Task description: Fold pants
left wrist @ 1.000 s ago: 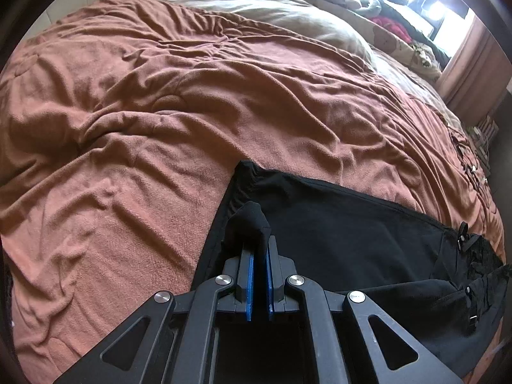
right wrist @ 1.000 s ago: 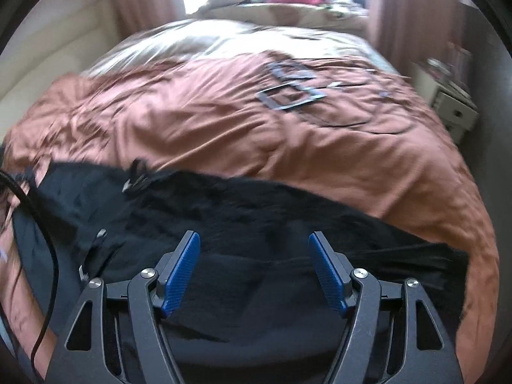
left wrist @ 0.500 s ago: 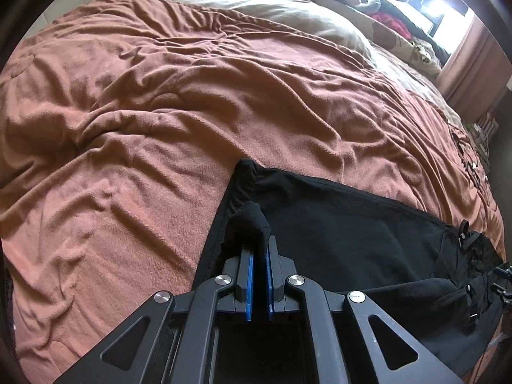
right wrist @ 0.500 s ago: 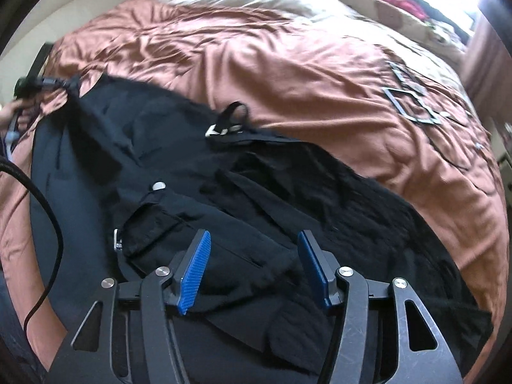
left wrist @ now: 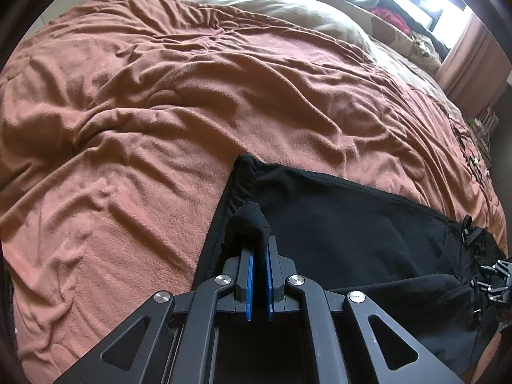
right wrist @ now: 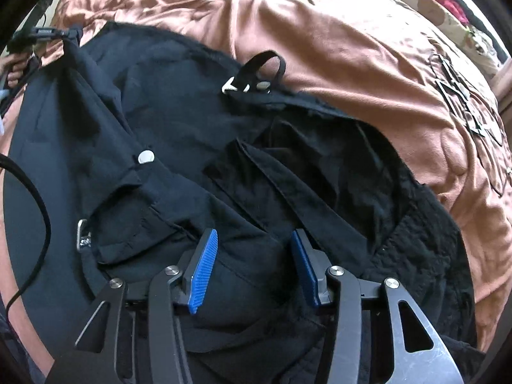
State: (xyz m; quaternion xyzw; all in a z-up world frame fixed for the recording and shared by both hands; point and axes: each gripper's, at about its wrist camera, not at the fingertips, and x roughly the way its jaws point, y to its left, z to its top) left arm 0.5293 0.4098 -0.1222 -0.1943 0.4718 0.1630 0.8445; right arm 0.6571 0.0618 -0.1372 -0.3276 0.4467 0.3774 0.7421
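Black pants [left wrist: 352, 224] lie spread across a rust-brown bedcover [left wrist: 160, 112]. My left gripper [left wrist: 260, 241] is shut on a pinch of the pants' leg end, which bunches up above its blue pads. In the right wrist view the waist part of the pants [right wrist: 192, 128] fills the frame, with pockets, snaps and a strap loop [right wrist: 262, 67]. My right gripper [right wrist: 254, 233] hovers low over it, jaws closing, with a mound of black fabric between the pads, which still stand apart. The left gripper [right wrist: 41, 32] and a hand [right wrist: 12, 70] show at the far left.
The bedcover [right wrist: 352, 32] stretches wide behind the pants, with dark stitched shapes [right wrist: 464, 105] at the right. A beige duvet [left wrist: 288, 9] and piled items lie at the bed's head. A black cable [right wrist: 41, 224] hangs at the left edge.
My right gripper has swung and sunk closer to the waist of the pants, and its jaws have narrowed around a fold. The left gripper has kept still with its pinch.
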